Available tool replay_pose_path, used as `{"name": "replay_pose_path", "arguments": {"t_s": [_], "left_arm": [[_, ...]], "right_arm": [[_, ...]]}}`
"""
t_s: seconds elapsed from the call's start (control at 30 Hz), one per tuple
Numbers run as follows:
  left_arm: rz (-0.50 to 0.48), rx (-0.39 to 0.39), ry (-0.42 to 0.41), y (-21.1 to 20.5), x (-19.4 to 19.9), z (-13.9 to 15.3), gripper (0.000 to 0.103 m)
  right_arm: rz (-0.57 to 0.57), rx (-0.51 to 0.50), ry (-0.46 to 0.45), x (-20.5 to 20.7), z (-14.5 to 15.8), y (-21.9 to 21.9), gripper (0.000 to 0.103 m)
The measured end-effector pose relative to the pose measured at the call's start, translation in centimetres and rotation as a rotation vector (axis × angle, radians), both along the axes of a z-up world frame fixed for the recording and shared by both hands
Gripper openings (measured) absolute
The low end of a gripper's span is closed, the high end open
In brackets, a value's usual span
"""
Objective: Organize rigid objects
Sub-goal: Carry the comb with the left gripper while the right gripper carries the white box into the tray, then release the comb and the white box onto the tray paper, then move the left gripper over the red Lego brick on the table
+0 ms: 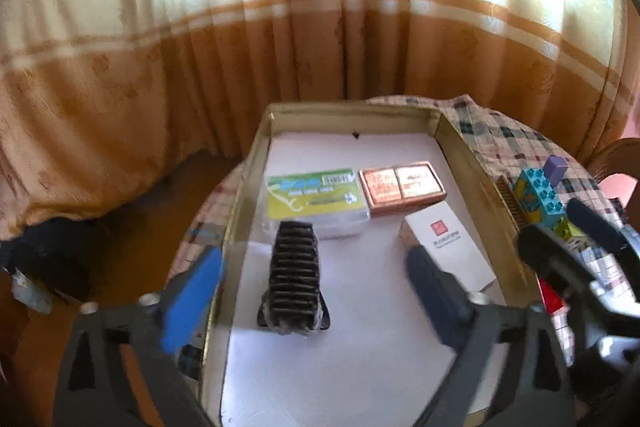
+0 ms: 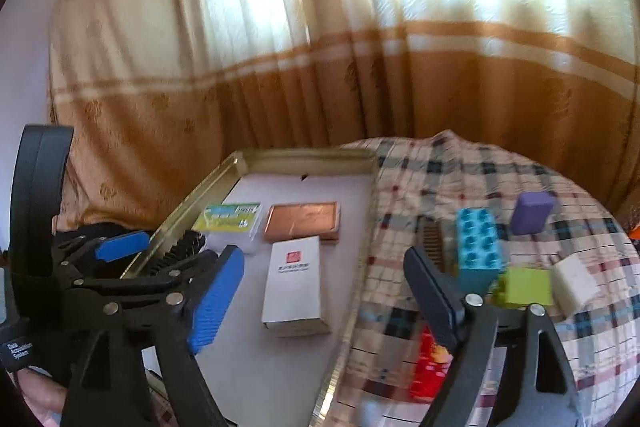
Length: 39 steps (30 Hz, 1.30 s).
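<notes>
Both tongs are wide apart and hold nothing: the left gripper [image 1: 316,291] and the right gripper [image 2: 324,295]. Four things lie in the gold tray [image 1: 244,187]: one black comb [image 1: 294,267], one white box [image 1: 452,247], one green-topped case [image 1: 316,195], one copper box [image 1: 402,187]. On the checked cloth [image 2: 480,163] outside stand one teal block [image 2: 478,247] and one purple block [image 2: 532,213].

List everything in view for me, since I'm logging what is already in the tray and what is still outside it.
Tray: 1, gold-walled, white floor, on the checked tablecloth.
Black ribbed object: 1, in tray, nearest the left gripper.
Clear box with green label: 1, in tray, mid-left.
Copper-coloured box: 1, in tray, beside the green-label box.
White box with red mark: 1, in tray, right side.
Teal studded block: 1, on cloth.
Purple block: 1, on cloth.
Lime block: 1, on cloth.
White block: 1, on cloth.
Red item: 1, blurred, on cloth.
Curtain: cream and orange, behind.
Left gripper: open, over tray.
Right gripper: open, over tray edge.
</notes>
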State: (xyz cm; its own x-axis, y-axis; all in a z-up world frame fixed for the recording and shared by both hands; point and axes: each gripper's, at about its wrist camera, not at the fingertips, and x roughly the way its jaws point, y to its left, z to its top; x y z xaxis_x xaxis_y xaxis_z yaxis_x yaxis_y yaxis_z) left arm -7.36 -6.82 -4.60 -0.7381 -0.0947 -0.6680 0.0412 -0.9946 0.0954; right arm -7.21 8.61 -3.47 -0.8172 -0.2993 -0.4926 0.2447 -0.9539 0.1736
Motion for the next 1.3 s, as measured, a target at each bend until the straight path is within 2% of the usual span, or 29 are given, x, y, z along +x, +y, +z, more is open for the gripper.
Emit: {"name": "replay_pose_path", "arguments": {"t_s": [0.1,0.33,0.5,0.6,0.83,1.07,1.3], "left_arm": [[0.001,-0.06,0.052,1.2,0.9,0.6,0.103],[-0.012,-0.035,0.073,3.3,1.7,0.6,0.103],[-0.03,-0.038,0.072,5.4,2.5,-0.1,0.103],[-0.036,-0.045,0.074,6.2,2.9,-0.4,0.103],[-0.032,-0.048,0.084,7.5,3.4,-1.1,0.103],[-0.03,-0.051,0.074,8.5,3.9,-1.5,0.102],[-0.012,-0.044,0.083,8.5,4.5,-1.4,0.102]], "right_arm": [[-0.075,0.025,0.055,1.4,0.8,1.5,0.084],[-0.239,0.075,0.144,4.2,1.5,6.1,0.084],[-0.302,0.087,0.109,4.6,0.9,8.5,0.084],[-0.319,0.06,0.102,5.1,0.7,9.5,0.084],[-0.371,0.113,0.162,6.6,1.2,10.4,0.084],[-0.423,0.068,0.153,7.4,1.1,12.5,0.084],[-0.433,0.09,0.176,8.1,1.2,12.4,0.084]]}}
